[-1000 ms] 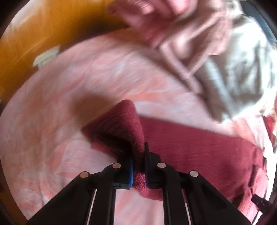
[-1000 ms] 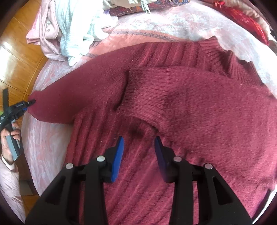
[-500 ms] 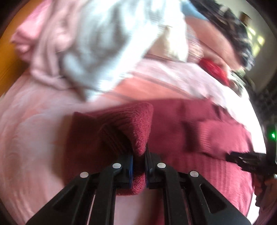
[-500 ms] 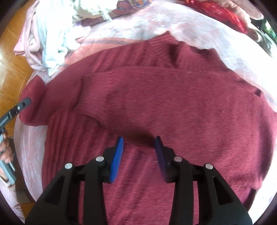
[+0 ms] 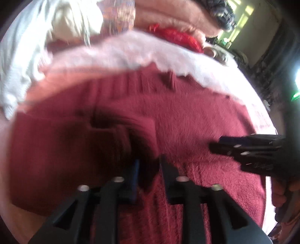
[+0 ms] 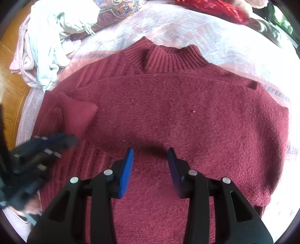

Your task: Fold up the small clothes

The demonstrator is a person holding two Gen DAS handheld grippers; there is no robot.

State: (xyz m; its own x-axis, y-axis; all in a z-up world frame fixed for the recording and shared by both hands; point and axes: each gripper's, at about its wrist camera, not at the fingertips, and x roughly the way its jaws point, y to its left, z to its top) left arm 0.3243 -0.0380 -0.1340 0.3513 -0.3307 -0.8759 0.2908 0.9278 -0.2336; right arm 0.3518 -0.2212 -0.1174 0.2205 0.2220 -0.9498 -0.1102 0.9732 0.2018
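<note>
A dark red knitted sweater [image 6: 178, 105] lies flat on the pink bedspread [image 6: 187, 24], collar at the far side. Both sleeves are folded across its body; the left cuff [image 6: 75, 110] rests on the left part. My right gripper [image 6: 151, 155] is open and empty, just above the sweater's middle. My left gripper [image 5: 149, 167] is open over the folded left sleeve [image 5: 131, 131], with no cloth between the fingers. In the right wrist view the left gripper [image 6: 46, 142] shows blurred at the left. In the left wrist view the right gripper [image 5: 243, 148] shows at the right.
A heap of white and pale pink clothes [image 6: 50, 37] lies at the bed's far left corner, beside a patterned cushion [image 6: 120, 9]. A red cloth [image 6: 215, 9] lies at the far right. Wooden floor [image 6: 11, 90] shows off the bed's left edge.
My left gripper carried the left sleeve cuff inward over the sweater's body, opened and let it go. My right gripper stayed open and shifted toward the sweater's middle.
</note>
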